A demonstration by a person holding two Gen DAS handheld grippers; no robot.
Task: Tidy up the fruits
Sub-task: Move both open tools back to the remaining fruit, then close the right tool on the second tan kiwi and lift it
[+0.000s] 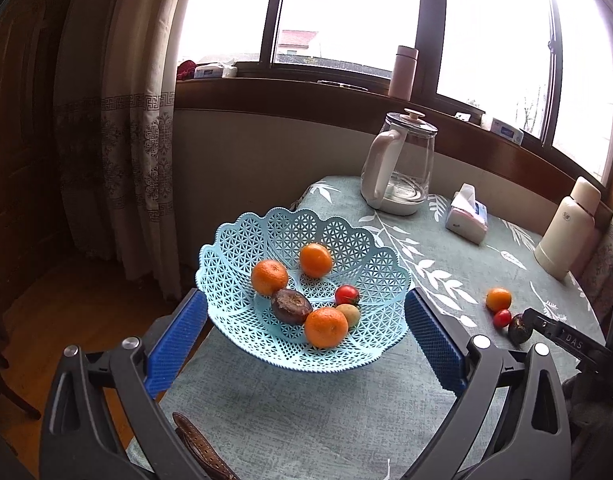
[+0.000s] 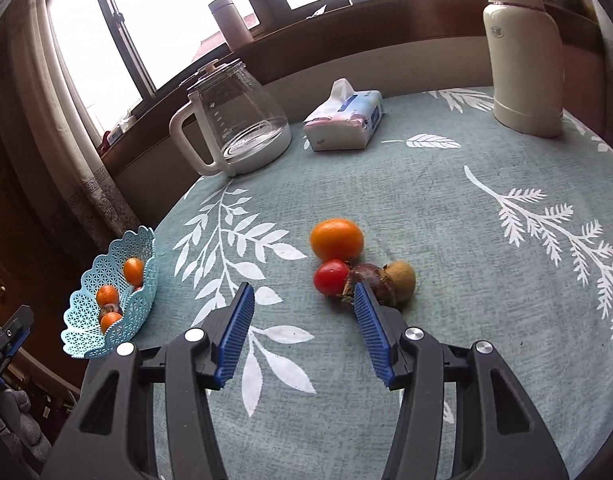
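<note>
Left wrist view: the left gripper (image 1: 306, 320) is spread wide around the blue basket (image 1: 370, 248). Right gripper (image 2: 304, 336) gapes empty, its right pad beside the dark fruit (image 2: 370, 280).

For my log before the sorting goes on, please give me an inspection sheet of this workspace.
Surface: round table with leaf-print tablecloth, dry, no spills seen.
Job's things: blue lattice basket at the table edge holds three oranges, a tomato, a dark fruit and a small greenish fruit. Loose on the cloth: orange, tomato, dark fruit, kiwi, bunched together.
Clutter: glass kettle, tissue pack, cream thermos, brown strap.
Grippers: left claw open, facing the basket; right claw open, its right finger against the dark fruit.
Cables: nothing seen.
Surroundings: window, curtain, pink bottle on the sill.
</note>
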